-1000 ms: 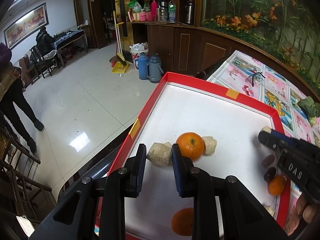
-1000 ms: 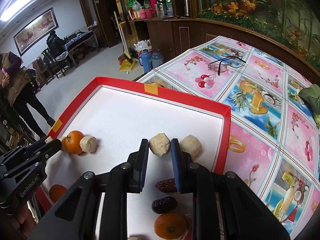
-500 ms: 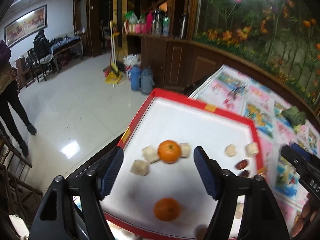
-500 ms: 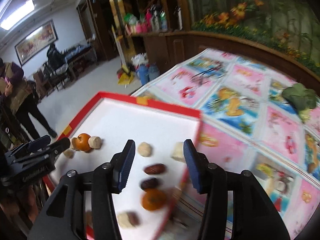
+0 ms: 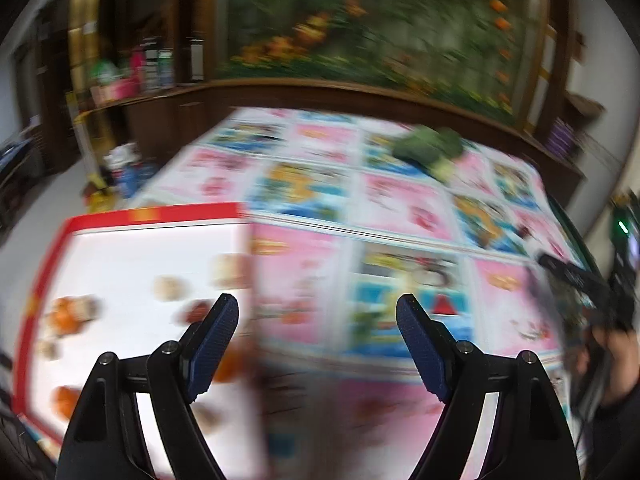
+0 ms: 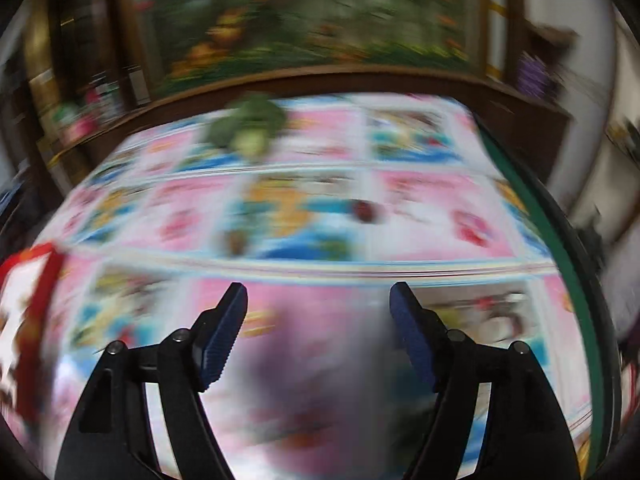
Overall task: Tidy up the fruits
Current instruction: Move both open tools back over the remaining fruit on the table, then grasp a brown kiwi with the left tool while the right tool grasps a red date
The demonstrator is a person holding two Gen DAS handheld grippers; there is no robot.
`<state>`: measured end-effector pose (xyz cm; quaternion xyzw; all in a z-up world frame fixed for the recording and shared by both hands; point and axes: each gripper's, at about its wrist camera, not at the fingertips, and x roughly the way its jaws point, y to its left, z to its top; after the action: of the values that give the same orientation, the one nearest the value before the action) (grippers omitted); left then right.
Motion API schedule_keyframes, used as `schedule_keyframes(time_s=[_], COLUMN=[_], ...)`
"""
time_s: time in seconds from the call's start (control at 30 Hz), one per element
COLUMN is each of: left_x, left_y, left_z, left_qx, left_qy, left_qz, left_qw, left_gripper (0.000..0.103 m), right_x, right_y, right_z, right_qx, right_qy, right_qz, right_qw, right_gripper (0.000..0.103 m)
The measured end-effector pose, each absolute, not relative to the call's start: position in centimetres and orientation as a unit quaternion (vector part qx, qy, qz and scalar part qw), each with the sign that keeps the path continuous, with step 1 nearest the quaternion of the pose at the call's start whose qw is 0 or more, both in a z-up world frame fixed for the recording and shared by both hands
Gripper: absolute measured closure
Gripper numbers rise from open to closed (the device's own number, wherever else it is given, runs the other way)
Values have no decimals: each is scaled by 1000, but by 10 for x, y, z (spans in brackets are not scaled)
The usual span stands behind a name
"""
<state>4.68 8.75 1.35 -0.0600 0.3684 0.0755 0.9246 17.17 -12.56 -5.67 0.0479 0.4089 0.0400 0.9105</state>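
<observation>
Both views are smeared by motion. The red-rimmed white tray [image 5: 152, 214] lies at the left, holding blurred oranges [image 5: 66, 314], beige lumps [image 5: 170, 286] and a dark date [image 5: 196, 312]. My left gripper [image 5: 318, 316] hangs over the tray's right edge and the patterned tablecloth. Its jaws are wide and still opening, with nothing between them. My right gripper [image 6: 318, 304] is over the bare tablecloth, well right of the tray corner [image 6: 44, 276]. Its jaws are also opening and hold nothing. It also shows far right in the left wrist view [image 5: 576, 280], held by a hand [image 5: 616, 352].
A green bundle [image 6: 250, 124] lies at the far side of the pink and blue tablecloth [image 6: 400, 220]. A small dark red blob [image 6: 364, 212] is on the cloth, too blurred to name. The table's green edge [image 6: 560, 232] runs down the right. A wooden counter stands behind.
Both grippers went from nearly shut over the tray to wide open. Both views swung right, off the tray and onto the tablecloth, and the picture has blurred.
</observation>
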Motion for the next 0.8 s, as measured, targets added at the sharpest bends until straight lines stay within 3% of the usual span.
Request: schedule_keyframes(time_s=[0.33, 0.4, 0.47, 0.5, 0.53, 0.77, 0.8], left_x=[117, 128, 141, 146, 152, 192, 195], left_y=[9, -2, -14, -19, -26, -68, -71], left_z=[-16, -19, -23, -24, -26, -35, -36], left_qx=[-18, -13, -13, -13, -10, -1, 2], left_qy=[396, 395, 395, 396, 398, 407, 407], left_qz=[31, 25, 15, 10, 4, -27, -24], left_qw=[918, 918, 919, 918, 918, 913, 913], left_gripper=[22, 22, 22, 22, 22, 22, 28], right_x=[255, 259, 261, 260, 258, 229, 225], right_y=[-124, -128, -127, -128, -130, -157, -160], right_z=[-74, -79, -77, -77, -76, -75, -74], right_qx=[12, 12, -5, -6, -8, 15, 19], right_qy=[447, 454, 451, 451, 452, 450, 450], right_qz=[28, 26, 28, 30, 28, 32, 32], right_qw=[894, 890, 892, 892, 892, 892, 892], right_gripper=[29, 39, 61, 78, 84, 84, 84])
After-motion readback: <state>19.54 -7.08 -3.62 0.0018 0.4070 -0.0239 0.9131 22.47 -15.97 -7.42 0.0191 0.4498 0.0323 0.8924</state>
